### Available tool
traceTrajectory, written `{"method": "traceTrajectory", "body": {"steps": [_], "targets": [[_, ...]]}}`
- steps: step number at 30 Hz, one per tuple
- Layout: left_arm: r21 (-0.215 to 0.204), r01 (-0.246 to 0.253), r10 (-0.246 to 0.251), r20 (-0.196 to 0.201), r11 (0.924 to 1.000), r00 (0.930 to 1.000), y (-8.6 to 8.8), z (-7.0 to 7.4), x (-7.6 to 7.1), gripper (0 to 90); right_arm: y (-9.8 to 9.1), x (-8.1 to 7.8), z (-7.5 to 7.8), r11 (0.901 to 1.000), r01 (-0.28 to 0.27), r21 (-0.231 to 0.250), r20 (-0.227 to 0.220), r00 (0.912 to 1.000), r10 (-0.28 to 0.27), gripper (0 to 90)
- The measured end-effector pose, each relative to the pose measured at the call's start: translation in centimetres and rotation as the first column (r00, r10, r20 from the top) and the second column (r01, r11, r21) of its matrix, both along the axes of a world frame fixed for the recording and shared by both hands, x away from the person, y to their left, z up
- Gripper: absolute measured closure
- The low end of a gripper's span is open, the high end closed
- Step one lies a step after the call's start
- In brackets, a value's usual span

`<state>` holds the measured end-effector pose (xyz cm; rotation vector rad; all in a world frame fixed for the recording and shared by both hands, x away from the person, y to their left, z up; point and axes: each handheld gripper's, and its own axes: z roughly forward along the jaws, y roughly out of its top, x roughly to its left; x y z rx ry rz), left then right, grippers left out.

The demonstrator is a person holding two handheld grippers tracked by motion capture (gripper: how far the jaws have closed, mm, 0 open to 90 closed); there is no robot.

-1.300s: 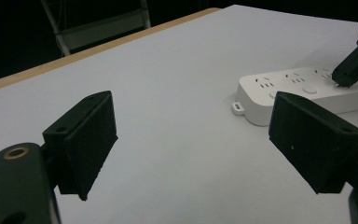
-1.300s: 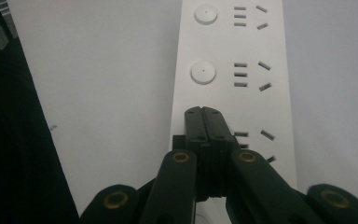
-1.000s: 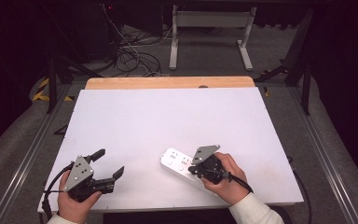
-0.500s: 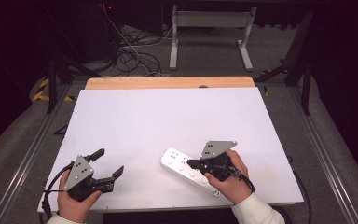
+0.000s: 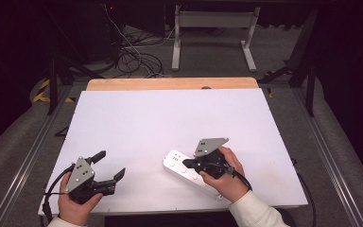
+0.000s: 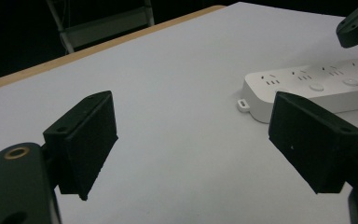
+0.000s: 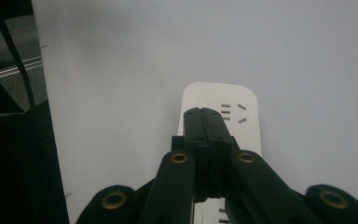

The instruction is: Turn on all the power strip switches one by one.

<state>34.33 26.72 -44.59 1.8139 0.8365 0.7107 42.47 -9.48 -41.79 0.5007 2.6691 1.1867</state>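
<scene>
Claw work centres on the right hand: the right claw [image 7: 208, 122] has its jaws pressed together with nothing between them, and its tip hovers over, or perhaps rests on, the top face of the white power strip [image 7: 235, 109]. From the right gripper view I cannot tell whether the tip touches the strip or sits just above it. The shut tip points at the end socket, close to a round button beside it, so my judgement is that the step in hand is pressing a switch on the strip with the shut tip, not picking the strip up.

Outward from there, the strip lies flat on the tabletop [image 5: 170, 123], running back under the right hand toward the near edge. No plug or cord shows in its sockets.

Farther to the left, the left claw [image 5: 108, 166] is held with its jaws wide apart and empty, well apart from the strip and low over the tabletop. It looks idle, waiting.

As for progress, the approach seems done; whether the press itself has happened cannot be read here.
</scene>
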Motion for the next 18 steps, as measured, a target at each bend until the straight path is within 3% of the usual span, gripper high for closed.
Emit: {"method": "traceTrajectory", "body": {"steps": [7,18], "targets": [[-0.006,0.001,-0.001,-0.004,1.0000,1.0000,0.0,0.0,0.0,15.6,1.2,1.0,-0.6,0.9999,-0.008,-0.015,-0.030,0.9995,0.008,90.0],[-0.007,0.000,0.000,-0.005,1.0000,1.0000,0.0,0.0,0.0,15.6,1.5,1.3,-1.1,0.9992,-0.001,-0.039,-0.042,0.9991,-0.001,90.0]]}}
